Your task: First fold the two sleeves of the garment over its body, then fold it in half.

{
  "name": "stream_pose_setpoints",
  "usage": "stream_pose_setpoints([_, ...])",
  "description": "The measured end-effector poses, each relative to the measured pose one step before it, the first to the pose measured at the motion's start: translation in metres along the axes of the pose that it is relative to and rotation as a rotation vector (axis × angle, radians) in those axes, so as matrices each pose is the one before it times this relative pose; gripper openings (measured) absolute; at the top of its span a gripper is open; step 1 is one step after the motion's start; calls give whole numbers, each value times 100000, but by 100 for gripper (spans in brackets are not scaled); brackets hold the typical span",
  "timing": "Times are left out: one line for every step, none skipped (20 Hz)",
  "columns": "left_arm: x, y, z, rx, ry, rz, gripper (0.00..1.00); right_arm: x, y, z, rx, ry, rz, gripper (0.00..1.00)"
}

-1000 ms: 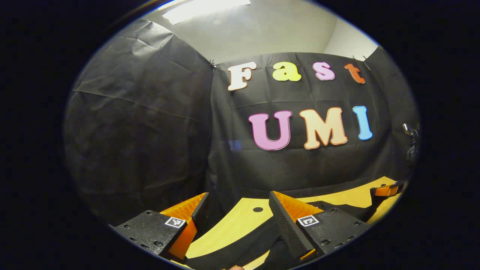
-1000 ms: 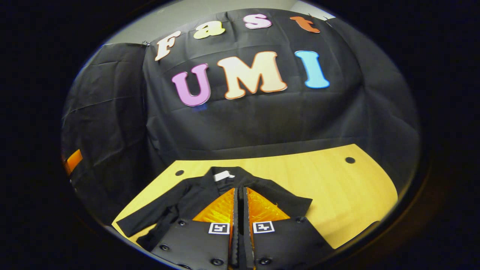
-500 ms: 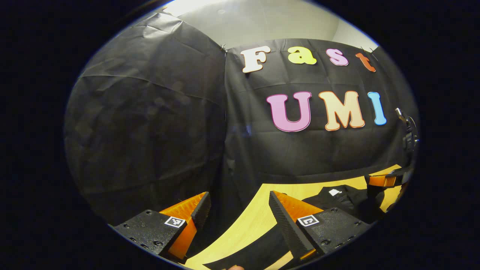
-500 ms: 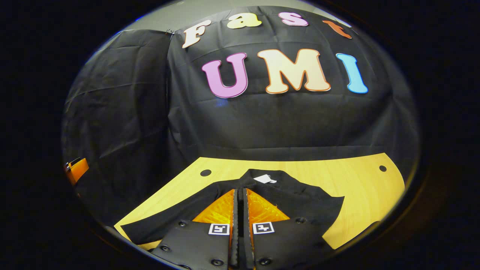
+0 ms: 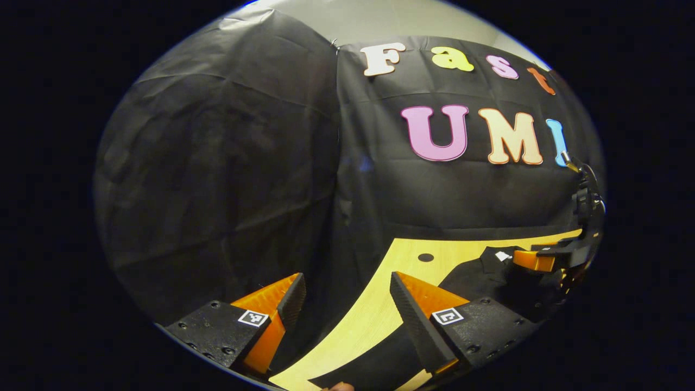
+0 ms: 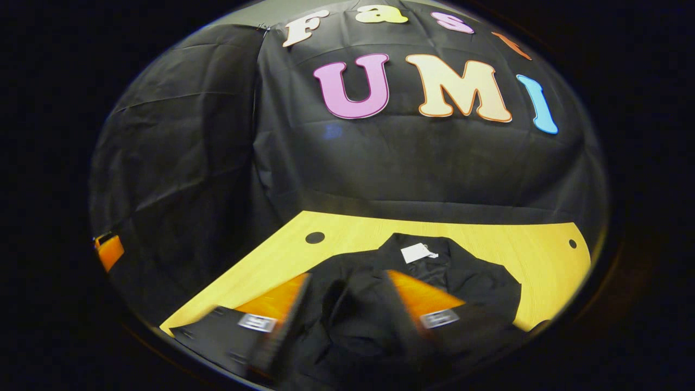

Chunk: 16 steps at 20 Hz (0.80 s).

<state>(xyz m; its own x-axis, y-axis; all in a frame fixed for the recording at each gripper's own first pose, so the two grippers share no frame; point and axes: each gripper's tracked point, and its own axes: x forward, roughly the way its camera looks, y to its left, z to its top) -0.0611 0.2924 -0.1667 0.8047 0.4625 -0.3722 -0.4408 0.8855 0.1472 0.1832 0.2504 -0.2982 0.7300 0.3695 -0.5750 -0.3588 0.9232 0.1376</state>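
On the table [image 6: 282, 260], rumpled black garment [image 6: 434, 277]

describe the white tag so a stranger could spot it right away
Start at the yellow wooden table below the booth's black wall. A black garment lies crumpled on it. At its collar, on the far edge, sits the small white tag, the only white patch on the dark cloth.

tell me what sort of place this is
Most likely a staged recording booth, not a home: black cloth hangs as walls around a bare wooden table, a black garment lies on it, and the right gripper has its fingers open above the garment.
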Motion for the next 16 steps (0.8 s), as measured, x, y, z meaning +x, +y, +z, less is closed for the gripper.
stream_pose_setpoints([-557,472,-946,-504,1779,382,93,-778,-411,894,-2066,-2097,-324,96])
stream_pose_setpoints([-325,357,-890,90,1766,499,94,-967,-320,604,-2347,-1886,142,97])
stream_pose_setpoints([-348,76,-1109,738,2526,400,93,-896,-476,329,-2825,-2244,-126,98])
stream_pose_setpoints([-302,-54,-1300,825,3440,-14,93,-1193,-708,372,-2665,-2473,-947,98])
stream_pose_setpoints([-272,-205,-1536,232,3937,-371,93,-1221,-855,111,-2147,-1707,-616,97])
stream_pose_setpoints([-78,-519,-1489,-559,4036,-1306,93,-1232,-739,-90,-1524,-1363,-332,97])
stream_pose_setpoints([-124,-229,-1624,-1385,3936,-449,97,-1168,-767,-458,-1155,-613,-359,97])
stream_pose_setpoints([-170,-178,-1948,-1160,5658,-230,93,-1106,-773,-555,-692,114,-362,97])
stream_pose_setpoints([-180,-249,-2036,-1219,5191,761,93,-912,-797,-685,-455,697,-559,97])
stream_pose_setpoints([-8,-129,-1795,-1354,4606,80,93,-810,-967,-797,-128,1277,-922,97])
stream_pose_setpoints([48,-82,-1429,-1085,3088,312,93,-725,-951,-726,581,1379,-993,97])
stream_pose_setpoints([81,-206,-1178,-554,3342,-243,94,-661,-750,-642,1150,1457,-678,97])
stream_pose_setpoints([116,-50,-1270,186,2193,339,97,-518,-821,-622,1523,1251,-812,97])
stream_pose_setpoints([266,4,-1078,170,2437,187,94,-518,-712,-407,1394,1027,-898,97])
stream_pose_setpoints([190,42,-1118,-445,2409,200,94,-628,-751,-372,757,869,-1209,97])
stream_pose_setpoints([299,-71,-972,-1298,3003,-206,94,-446,-754,-230,316,371,-1210,97])
